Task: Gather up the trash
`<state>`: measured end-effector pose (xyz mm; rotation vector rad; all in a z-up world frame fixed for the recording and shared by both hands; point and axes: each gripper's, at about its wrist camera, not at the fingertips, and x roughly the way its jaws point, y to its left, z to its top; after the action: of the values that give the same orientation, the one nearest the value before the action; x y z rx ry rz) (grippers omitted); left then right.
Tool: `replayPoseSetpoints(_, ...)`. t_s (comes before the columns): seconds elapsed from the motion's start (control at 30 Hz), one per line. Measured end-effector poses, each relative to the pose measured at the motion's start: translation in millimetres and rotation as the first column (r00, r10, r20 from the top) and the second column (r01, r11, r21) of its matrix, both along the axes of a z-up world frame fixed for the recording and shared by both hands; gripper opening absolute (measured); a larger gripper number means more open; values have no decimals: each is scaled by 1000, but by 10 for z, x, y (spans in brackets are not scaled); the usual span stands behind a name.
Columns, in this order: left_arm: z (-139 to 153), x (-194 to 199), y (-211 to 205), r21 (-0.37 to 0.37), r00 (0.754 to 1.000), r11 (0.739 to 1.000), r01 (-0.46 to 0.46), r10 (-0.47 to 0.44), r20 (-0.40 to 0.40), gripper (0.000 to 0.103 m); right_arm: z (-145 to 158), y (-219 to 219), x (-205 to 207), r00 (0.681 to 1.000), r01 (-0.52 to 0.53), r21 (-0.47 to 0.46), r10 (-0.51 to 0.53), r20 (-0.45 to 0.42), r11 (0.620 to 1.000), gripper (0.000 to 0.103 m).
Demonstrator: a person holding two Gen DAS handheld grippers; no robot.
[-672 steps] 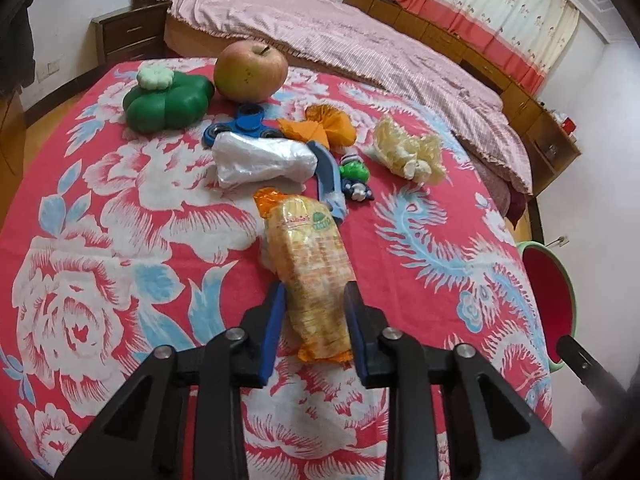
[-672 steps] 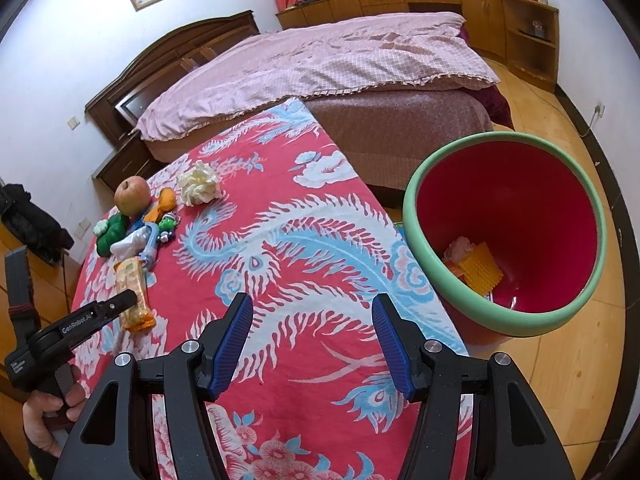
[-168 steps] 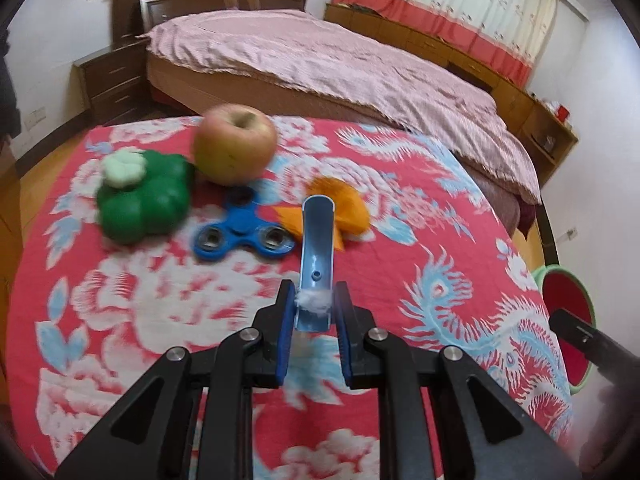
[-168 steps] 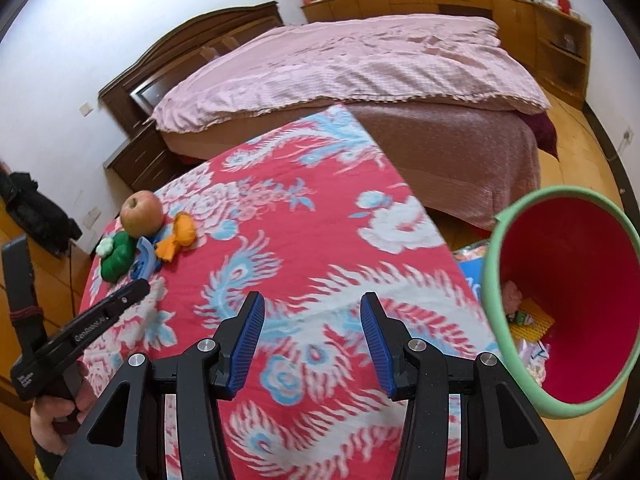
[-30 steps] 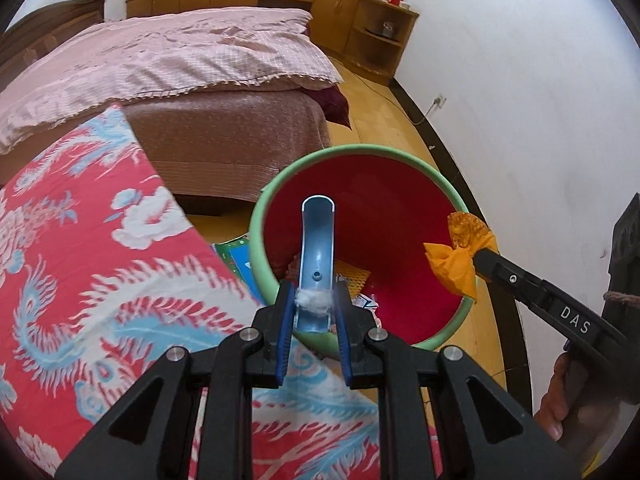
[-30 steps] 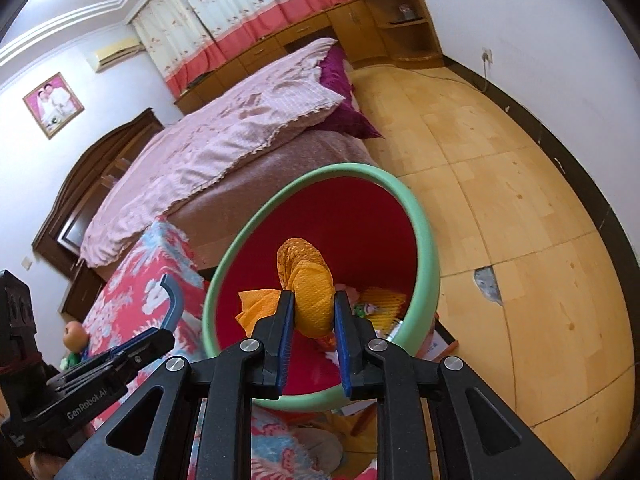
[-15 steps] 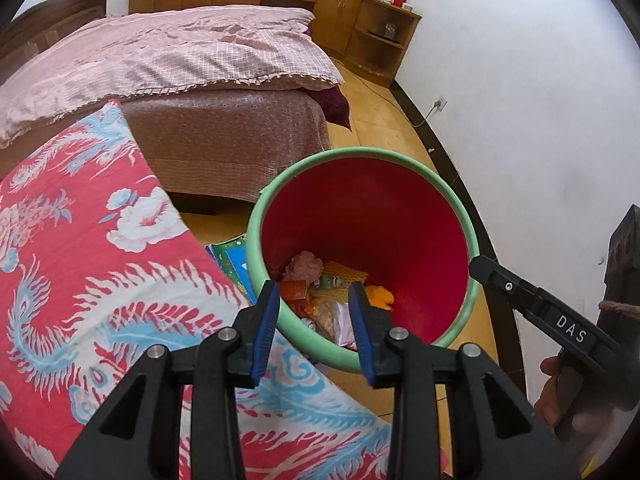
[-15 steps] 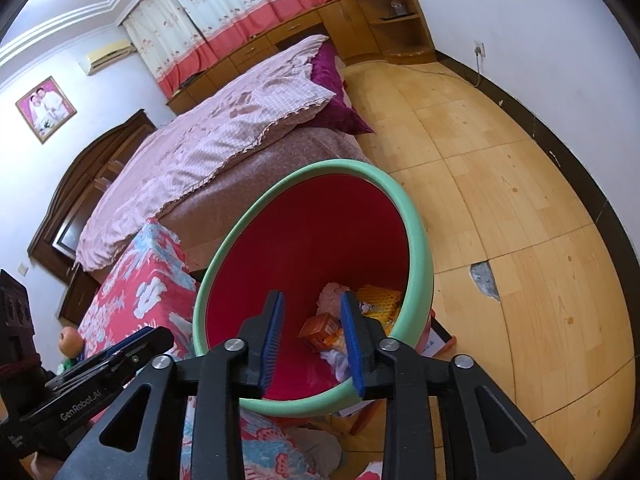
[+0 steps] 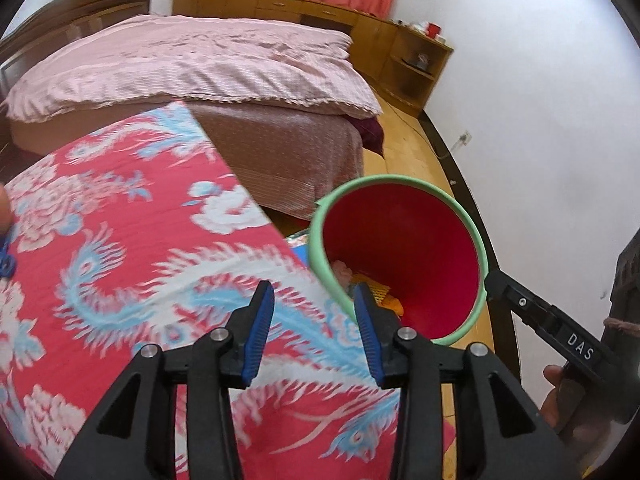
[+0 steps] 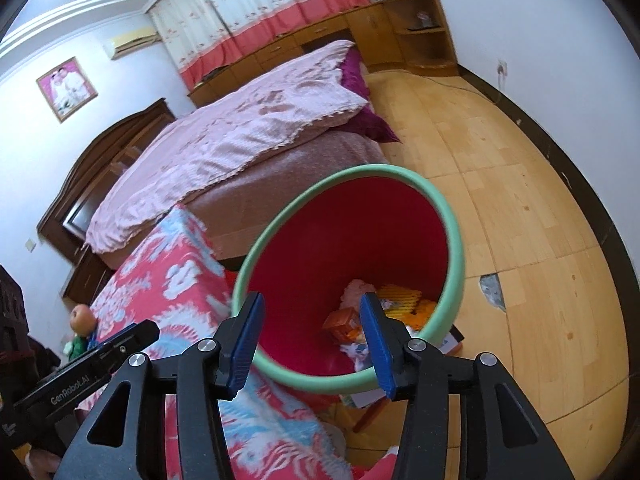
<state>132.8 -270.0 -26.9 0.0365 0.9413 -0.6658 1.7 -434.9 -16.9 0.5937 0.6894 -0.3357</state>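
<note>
A red bin with a green rim (image 9: 478,248) (image 10: 452,216) stands on the floor beside the table. Several pieces of trash (image 10: 348,322) lie at its bottom, among them an orange wrapper and a yellow packet. My left gripper (image 9: 314,330) is open and empty over the table's right edge, near the bin's rim. My right gripper (image 10: 312,342) is open and empty just above the bin's near rim. The right gripper's body also shows in the left wrist view (image 9: 560,332), and the left gripper's body shows in the right wrist view (image 10: 88,364).
The table has a red floral cloth (image 9: 120,240). An apple (image 10: 82,314), a green toy (image 10: 76,345) and a blue spinner (image 9: 6,264) lie at its far end. A bed with a pink cover (image 9: 200,60) stands behind. The wooden floor (image 10: 520,184) lies to the right.
Both grippers have let go of their trash into the bin and opened wider. The left gripper has swung left, back over the table; the right has drawn back a little.
</note>
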Motion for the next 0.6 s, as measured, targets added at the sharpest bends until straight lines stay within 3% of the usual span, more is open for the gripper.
replayPoseSetpoints(0.2, 94, -39, 406, -16, 995, 996, -93, 93, 17, 48, 138, 297, 15, 998, -58, -31, 59, 22, 998, 57)
replayPoseSetpoints(0.6, 273, -291, 1195, -44, 965, 966, -253, 256, 60, 53, 335, 918, 0, 979, -197, -112, 202, 37, 974, 57)
